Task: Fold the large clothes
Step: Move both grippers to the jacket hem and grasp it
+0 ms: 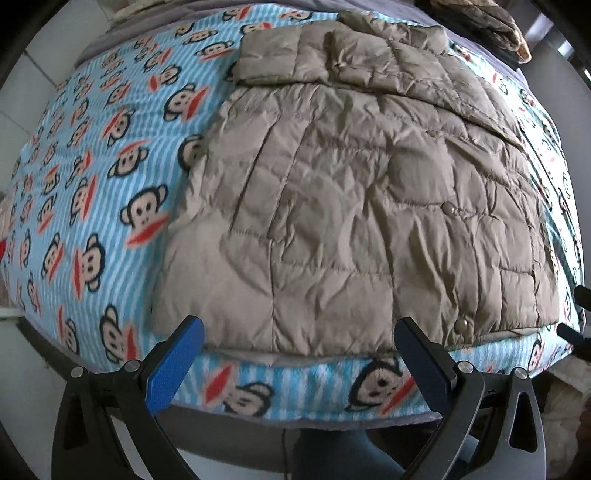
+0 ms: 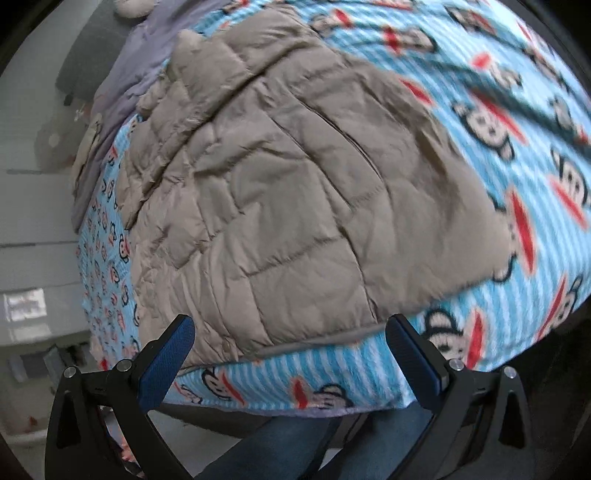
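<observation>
While the quilted tan puffer jacket (image 1: 351, 206) lies spread flat on the bed, both hand-held grippers hover just off the bed's near edge with nothing between their fingers. The left hand-held gripper (image 1: 301, 332) has its jaws wide apart; its blue-padded fingers (image 1: 173, 363) frame the jacket's hem without touching it. The right hand-held gripper (image 2: 291, 332) is likewise spread wide and holds nothing, its blue pads (image 2: 166, 360) poised at either side of the hem corner nearest it.

The jacket (image 2: 280, 192) rests on a light-blue striped fleece blanket (image 1: 92, 177) printed with cartoon monkey faces, which covers the bed and drapes over its near edge (image 1: 295, 384). The hem runs along that near edge, and the body reaches toward the far side. One sleeve (image 1: 277, 55) is folded across the upper part of the garment near the far edge. Snap buttons (image 1: 448, 208) show along the front, one of them (image 1: 461, 325) close to the hem.

A crumpled brown garment (image 1: 487, 22) sits at the far right corner of the bed in the left wrist view. Grey bedding (image 2: 122, 74) shows beyond the blanket in the right wrist view, which is blurred toward its right side. The person's blue-jeaned legs (image 2: 295, 446) appear below the bed's near edge.
</observation>
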`<state>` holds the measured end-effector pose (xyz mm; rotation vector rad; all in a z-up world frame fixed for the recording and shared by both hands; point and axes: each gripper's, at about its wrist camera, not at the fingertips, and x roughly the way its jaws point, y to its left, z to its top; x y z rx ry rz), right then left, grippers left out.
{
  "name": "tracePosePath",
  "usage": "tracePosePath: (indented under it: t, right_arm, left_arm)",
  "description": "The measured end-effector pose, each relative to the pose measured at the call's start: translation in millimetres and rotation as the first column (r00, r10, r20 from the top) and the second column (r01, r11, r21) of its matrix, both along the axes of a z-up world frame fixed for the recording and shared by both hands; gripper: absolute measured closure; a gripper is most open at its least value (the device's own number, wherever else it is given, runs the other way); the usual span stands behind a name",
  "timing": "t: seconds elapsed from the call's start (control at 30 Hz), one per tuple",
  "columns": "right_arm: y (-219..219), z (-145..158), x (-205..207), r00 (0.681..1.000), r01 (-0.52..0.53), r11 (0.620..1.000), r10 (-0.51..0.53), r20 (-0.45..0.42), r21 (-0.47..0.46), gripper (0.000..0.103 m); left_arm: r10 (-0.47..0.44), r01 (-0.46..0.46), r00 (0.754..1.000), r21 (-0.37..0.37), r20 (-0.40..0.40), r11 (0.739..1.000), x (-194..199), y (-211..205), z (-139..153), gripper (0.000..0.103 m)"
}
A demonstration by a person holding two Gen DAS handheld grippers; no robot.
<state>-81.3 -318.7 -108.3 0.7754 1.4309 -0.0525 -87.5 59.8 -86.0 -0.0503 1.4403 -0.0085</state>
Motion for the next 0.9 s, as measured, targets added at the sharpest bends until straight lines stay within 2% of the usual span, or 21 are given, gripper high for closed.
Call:
tracePosePath:
  t: [0.17, 0.27, 0.33, 0.43, 0.53, 0.7, 0.77, 0.8, 0.9]
  right_arm:
    - [-13, -15, -12, 0.997, 0.071, 0.996, -0.070, -0.033, 0.057, 0.000]
    - [-17, -21, -17, 0.994, 0.103, 0.991, -0.100, -0.043, 0.083, 0.000]
    - [-21, -24, -22, 0.992, 0.125, 0.986, -0.121, -0.043, 0.106, 0.000]
    - [-29, -29, -30, 0.986, 0.164, 0.977, -0.159, -0.046, 0.137, 0.000]
    - [-40, -36, -40, 0.973, 0.229, 0.959, -0.221, -0.064, 0.167, 0.000]
    - [-59, -52, -57, 0.936, 0.351, 0.907, -0.341, -0.085, 0.234, 0.000]
    - [-64, -60, -60, 0.923, 0.385, 0.886, -0.375, -0.090, 0.257, 0.000]
    - [-66, -64, -60, 0.917, 0.399, 0.878, -0.389, -0.093, 0.264, 0.000]
    - [-69, -74, -59, 0.902, 0.430, 0.857, -0.422, -0.093, 0.283, 0.000]
  left_arm:
    - [0.023, -0.024, 0.999, -0.026, -0.031, 0.999, -5, 8, -9, 0.000]
    - [0.065, -0.069, 0.997, -0.131, -0.039, 0.989, -10, 22, -14, 0.000]
    - [0.116, -0.125, 0.992, -0.206, -0.058, 0.971, -15, 36, -19, 0.000]
    - [0.172, -0.187, 0.982, -0.253, -0.080, 0.949, -22, 54, -26, 0.000]
    - [0.233, -0.259, 0.965, -0.325, -0.120, 0.910, -30, 73, -38, 0.000]
    - [0.313, -0.383, 0.923, -0.457, -0.223, 0.803, -37, 91, -73, 0.000]
    - [0.334, -0.411, 0.911, -0.490, -0.241, 0.769, -35, 93, -84, 0.000]
    - [0.340, -0.420, 0.907, -0.502, -0.247, 0.756, -32, 92, -88, 0.000]
    - [0.334, -0.409, 0.913, -0.529, -0.236, 0.743, -22, 88, -91, 0.000]
